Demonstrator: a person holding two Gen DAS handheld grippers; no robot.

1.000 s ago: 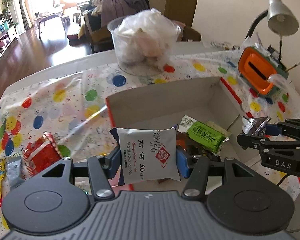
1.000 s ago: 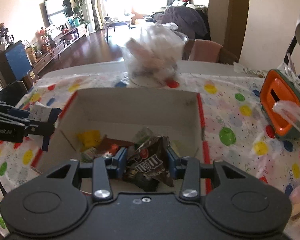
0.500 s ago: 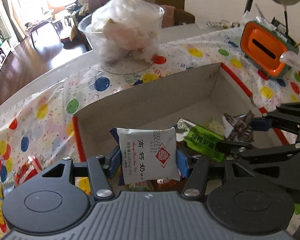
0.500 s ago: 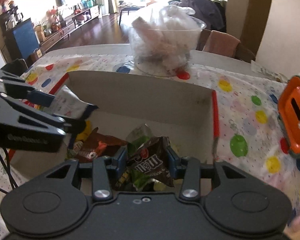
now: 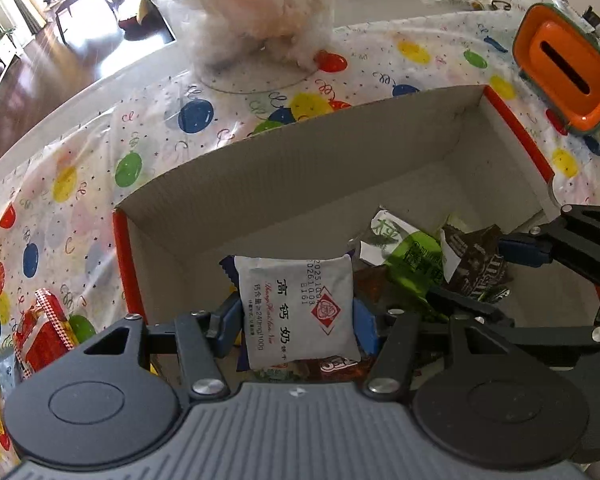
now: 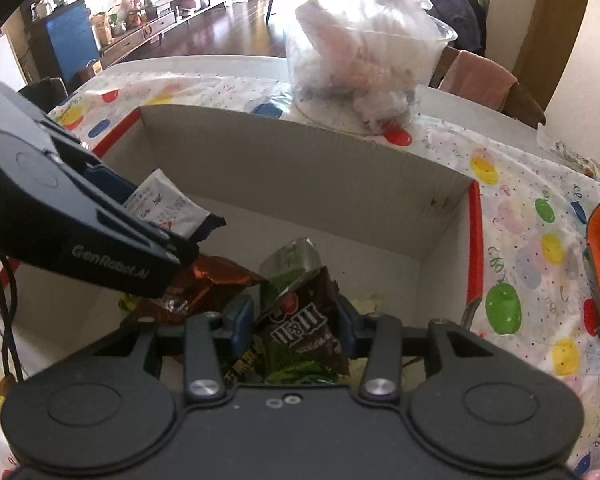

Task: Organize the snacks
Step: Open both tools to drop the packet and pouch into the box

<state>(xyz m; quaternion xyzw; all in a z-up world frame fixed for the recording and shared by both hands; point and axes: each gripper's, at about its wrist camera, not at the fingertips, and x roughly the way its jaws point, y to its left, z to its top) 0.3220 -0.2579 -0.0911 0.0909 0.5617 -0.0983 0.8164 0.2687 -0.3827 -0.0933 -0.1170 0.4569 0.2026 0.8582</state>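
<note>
Snacks: white milk-tablet sachet (image 5: 298, 308) clamped flat between the fingers of the left gripper (image 5: 298, 312), brown M&M's bag (image 6: 302, 320) pinched between those of the right gripper (image 6: 298, 318), both held just above the pile of wrappers inside the open cardboard box (image 5: 340, 168) on the balloon-print tablecloth (image 5: 100, 152). Likely light, soft and crinkly, with slick film prone to sliding or folding, so best gripped across the flat middle or a sealed edge, not squeezed hard over the contents. One red packet (image 5: 42, 330) out on the cloth left of the box, probably equally light and flimsy.
</note>
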